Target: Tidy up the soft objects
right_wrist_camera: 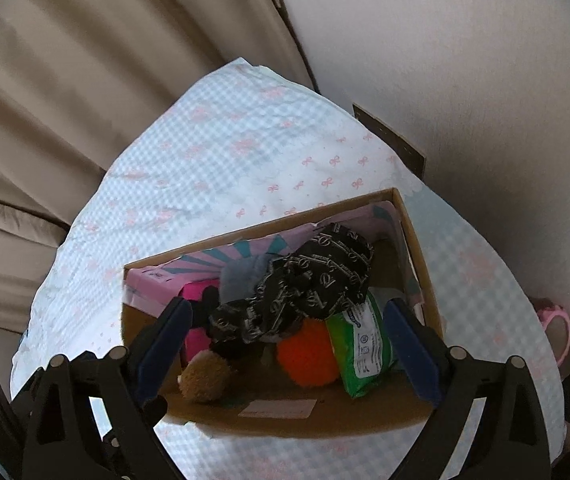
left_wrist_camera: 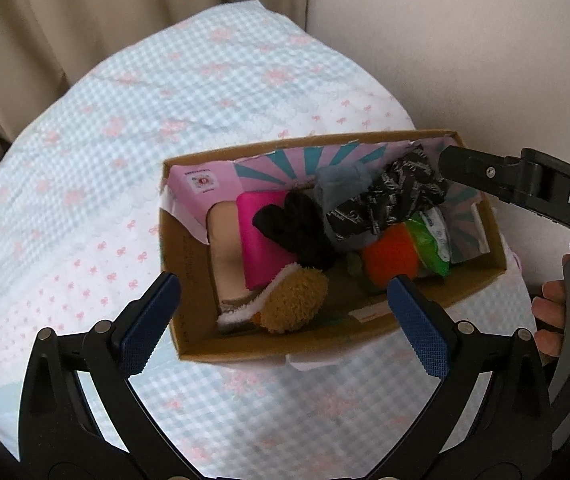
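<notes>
An open cardboard box [left_wrist_camera: 189, 280] [right_wrist_camera: 421, 240] sits on a cloth-covered table and holds soft things: a pink pad [left_wrist_camera: 261, 236], a black glove [left_wrist_camera: 297, 228], a grey cloth [left_wrist_camera: 337, 184], a black patterned cloth [left_wrist_camera: 397, 196] [right_wrist_camera: 317, 284], an orange pompom [left_wrist_camera: 389, 256] [right_wrist_camera: 309, 356], a green wipes pack [left_wrist_camera: 433, 240] [right_wrist_camera: 361, 344] and a brown plush [left_wrist_camera: 293, 304] [right_wrist_camera: 205, 376]. My left gripper [left_wrist_camera: 285, 284] is open and empty above the box's near side. My right gripper [right_wrist_camera: 289, 312] is open and empty above the box; it also shows in the left wrist view [left_wrist_camera: 525, 184].
The table wears a blue gingham cloth with pink bows [left_wrist_camera: 125, 120] [right_wrist_camera: 225, 152]. Beige curtains [right_wrist_camera: 65, 80] hang behind, a pale wall [right_wrist_camera: 445, 60] on the right. A pink cup [right_wrist_camera: 557, 328] stands at the right table edge. A brown board [right_wrist_camera: 389, 136] leans by the wall.
</notes>
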Available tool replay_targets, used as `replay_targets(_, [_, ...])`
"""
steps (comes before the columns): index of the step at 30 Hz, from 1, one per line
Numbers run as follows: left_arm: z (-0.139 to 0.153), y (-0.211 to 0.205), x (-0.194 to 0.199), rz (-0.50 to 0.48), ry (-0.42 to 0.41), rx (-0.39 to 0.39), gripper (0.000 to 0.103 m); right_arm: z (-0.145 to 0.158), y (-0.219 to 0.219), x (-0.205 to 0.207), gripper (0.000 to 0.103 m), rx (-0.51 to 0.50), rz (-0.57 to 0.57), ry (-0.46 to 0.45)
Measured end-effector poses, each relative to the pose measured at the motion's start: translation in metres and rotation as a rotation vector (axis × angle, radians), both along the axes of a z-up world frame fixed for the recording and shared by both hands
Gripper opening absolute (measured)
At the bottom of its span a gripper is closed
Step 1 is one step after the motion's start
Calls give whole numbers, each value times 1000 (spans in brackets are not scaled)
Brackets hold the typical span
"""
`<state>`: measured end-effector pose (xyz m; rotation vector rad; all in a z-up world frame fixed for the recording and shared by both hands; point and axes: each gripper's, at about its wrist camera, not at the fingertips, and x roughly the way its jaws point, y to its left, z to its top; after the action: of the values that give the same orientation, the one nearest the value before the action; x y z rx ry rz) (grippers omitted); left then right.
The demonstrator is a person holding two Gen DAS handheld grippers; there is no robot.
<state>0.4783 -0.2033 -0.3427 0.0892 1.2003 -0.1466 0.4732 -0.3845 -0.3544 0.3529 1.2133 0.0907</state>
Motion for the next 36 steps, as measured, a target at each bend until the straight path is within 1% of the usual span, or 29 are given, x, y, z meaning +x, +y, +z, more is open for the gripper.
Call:
replay_targets(3, [22,1,-12,-3,-30,-10,103,22,1,-10,95,-25,1,-37])
replay_targets(7, [64,6,-33,-6,-96,-25,103,60,7,-27,95,-52,18,-91])
replay_targets(11, [109,16,-56,-5,-155,-49,103,106,16,-51,95,-96,33,-164])
replay_targets(12, [122,19,-64,-2,-172,-55,103,123,19,-60,95,-109,35,-188])
replay_targets(15, [164,30,-87,-1,-226,-69,103,161,29,-79,95,-131,62,-218])
replay_targets(17, [192,38,-106,-3,-273,-68,103,189,35,-96,95,-159,69,-260])
replay_targets(18, [206,41,-115,-1,-299,-66,103,208,39,-108,95,-177,69,-291])
replay_targets(21, [243,53,-142,10,-370,-73,103,246,48,-137,95,-214,68,-357])
replay_targets(24, [272,66,-170,23,-437,-85,103,282,58,-169,95,-235,64,-440])
replay_targets(26, [289,73,-188,28,-481,-96,103,304,67,-191,95,-275,59,-497])
replay_targets(30, [317,87,-227,39,-564,-129,103,335,83,-231,96,-311,54,-585])
replay_targets(33, [333,95,-250,43,-619,-147,103,347,89,-254,96,-327,47,-636])
replay_targets(36, [346,100,-272,39,-677,-137,103,352,95,-276,96,-356,34,-674])
